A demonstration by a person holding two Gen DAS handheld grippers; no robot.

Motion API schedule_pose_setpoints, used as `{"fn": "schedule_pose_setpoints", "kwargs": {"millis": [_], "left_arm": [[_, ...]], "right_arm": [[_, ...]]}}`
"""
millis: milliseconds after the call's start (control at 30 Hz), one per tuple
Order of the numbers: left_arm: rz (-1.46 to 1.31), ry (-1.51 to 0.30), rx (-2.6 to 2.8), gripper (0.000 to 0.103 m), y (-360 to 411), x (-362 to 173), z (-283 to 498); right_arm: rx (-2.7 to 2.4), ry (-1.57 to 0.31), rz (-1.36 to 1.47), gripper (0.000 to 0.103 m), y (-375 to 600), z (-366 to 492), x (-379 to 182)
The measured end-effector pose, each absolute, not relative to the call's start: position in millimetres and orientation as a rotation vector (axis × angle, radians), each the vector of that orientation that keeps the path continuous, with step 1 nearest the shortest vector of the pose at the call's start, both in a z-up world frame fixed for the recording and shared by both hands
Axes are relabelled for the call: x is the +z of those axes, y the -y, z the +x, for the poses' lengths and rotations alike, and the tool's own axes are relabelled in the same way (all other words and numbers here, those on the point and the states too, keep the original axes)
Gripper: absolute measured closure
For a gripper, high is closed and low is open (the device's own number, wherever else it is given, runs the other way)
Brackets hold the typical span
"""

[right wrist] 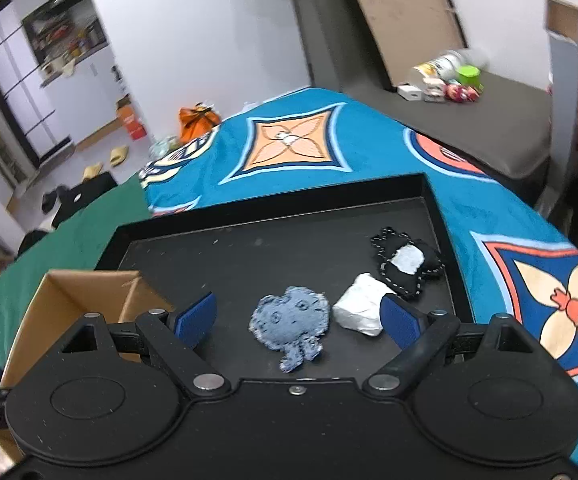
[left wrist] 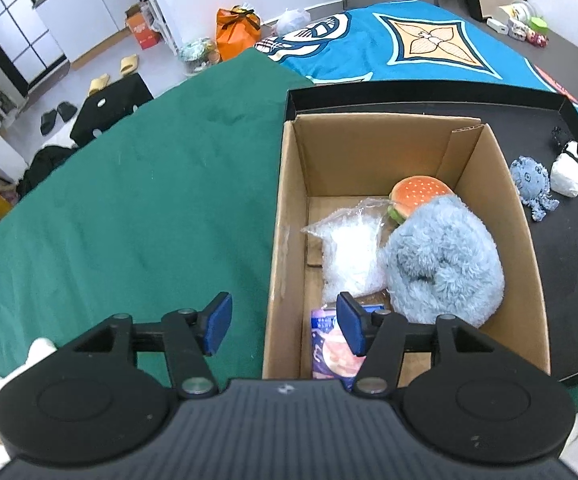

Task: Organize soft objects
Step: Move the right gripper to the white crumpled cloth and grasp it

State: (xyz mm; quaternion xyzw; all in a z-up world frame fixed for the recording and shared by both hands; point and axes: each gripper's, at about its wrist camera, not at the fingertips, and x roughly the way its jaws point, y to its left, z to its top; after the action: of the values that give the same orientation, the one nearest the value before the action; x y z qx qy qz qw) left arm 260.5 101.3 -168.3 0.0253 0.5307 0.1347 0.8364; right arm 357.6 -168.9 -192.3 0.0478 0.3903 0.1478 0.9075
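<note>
A cardboard box [left wrist: 289,208] stands on a black tray [left wrist: 569,280]. Inside lie a fluffy blue plush [left wrist: 445,256], a burger plush [left wrist: 417,194], a clear plastic bag [left wrist: 349,252] and a pink-purple packet [left wrist: 329,352]. My left gripper [left wrist: 283,326] is open and empty over the box's near left wall. On the tray right of the box lie a blue octopus plush [right wrist: 289,320], a white soft lump [right wrist: 361,308] and a black-and-white plush [right wrist: 407,264]. My right gripper [right wrist: 299,318] is open, above the octopus plush, with the box corner [right wrist: 69,296] at its left.
The tray rests on a bed with a green sheet [left wrist: 129,200] and a blue patterned blanket [right wrist: 329,140]. On the floor beyond are an orange bag [left wrist: 237,32], slippers [left wrist: 129,66] and cabinets. A grey surface [right wrist: 489,112] with small items lies at the far right.
</note>
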Motion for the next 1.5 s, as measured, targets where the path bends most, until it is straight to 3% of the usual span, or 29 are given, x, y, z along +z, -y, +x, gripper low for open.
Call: {"fn": "schedule_pose_setpoints", "kwargs": {"millis": [467, 600, 667, 700, 800, 1500], "left_arm": [[0.115, -1.171, 0.349, 0.046, -95.6, -183.0, 291.3], [0.121, -1.189, 0.359, 0.046, -95.0, -187.9, 297.4], [0.121, -1.197, 0.358, 0.046, -94.1, -189.6, 300.2], [0.127, -1.202, 0.356, 0.046, -93.4, -190.3, 300.6], [0.142, -1.216, 0.354, 0.046, -91.7, -192.2, 301.6], [0.121, -1.189, 0.340, 0.046, -92.2, -184.3, 268.8]], "right_arm": [[0.160, -0.836, 0.110, 0.016, 185.3, 393.6, -241.9], [0.159, -0.839, 0.092, 0.021, 183.0, 399.2, -252.1], [0.167, -0.846, 0.067, 0.025, 179.4, 401.4, -261.0], [0.167, -0.846, 0.067, 0.035, 179.4, 401.4, -261.0], [0.181, -0.863, 0.022, 0.050, 174.1, 398.6, -262.8], [0.271, -0.751, 0.079, 0.051, 180.4, 370.9, -202.6]]}}
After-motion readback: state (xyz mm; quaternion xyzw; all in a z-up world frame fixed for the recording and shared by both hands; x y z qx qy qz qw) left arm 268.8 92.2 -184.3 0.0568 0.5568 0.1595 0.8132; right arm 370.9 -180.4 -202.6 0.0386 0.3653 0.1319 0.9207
